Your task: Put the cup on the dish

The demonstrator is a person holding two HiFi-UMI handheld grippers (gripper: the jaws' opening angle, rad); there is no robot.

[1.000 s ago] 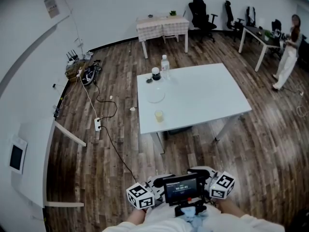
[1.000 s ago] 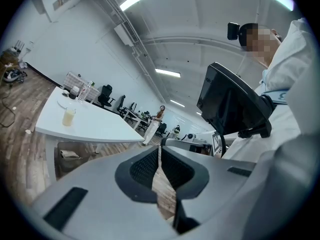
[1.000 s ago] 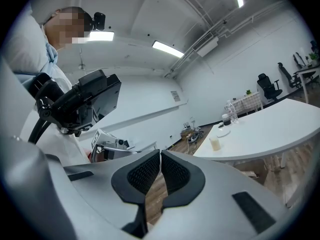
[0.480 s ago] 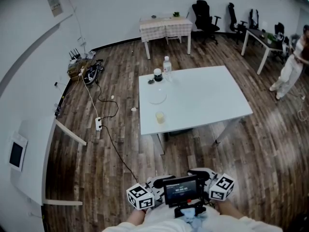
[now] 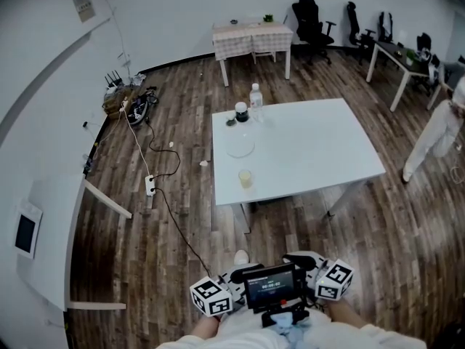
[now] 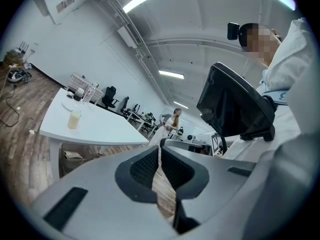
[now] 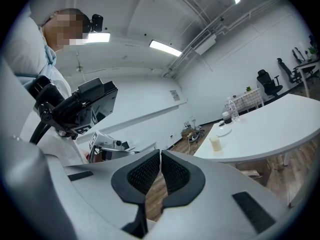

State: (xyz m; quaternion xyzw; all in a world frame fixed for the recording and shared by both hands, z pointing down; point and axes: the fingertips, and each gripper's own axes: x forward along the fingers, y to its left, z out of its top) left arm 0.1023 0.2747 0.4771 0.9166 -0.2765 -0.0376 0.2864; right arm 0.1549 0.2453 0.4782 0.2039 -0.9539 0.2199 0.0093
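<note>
While left gripper (image 6: 159,156) and right gripper (image 7: 160,166) sit closed, empty, I spot the cup (image 5: 245,178) far off at twelve o'clock.

Bright ceiling strip lighting, strong fisheye distortion, dark corners.

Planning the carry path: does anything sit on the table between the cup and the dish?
Nothing visible does. Bare white tabletop separates the small yellowish translucent cup from the round clear dish. The dark-lidded jar and clear plastic bottle stand beyond the dish, out of the path.
</note>
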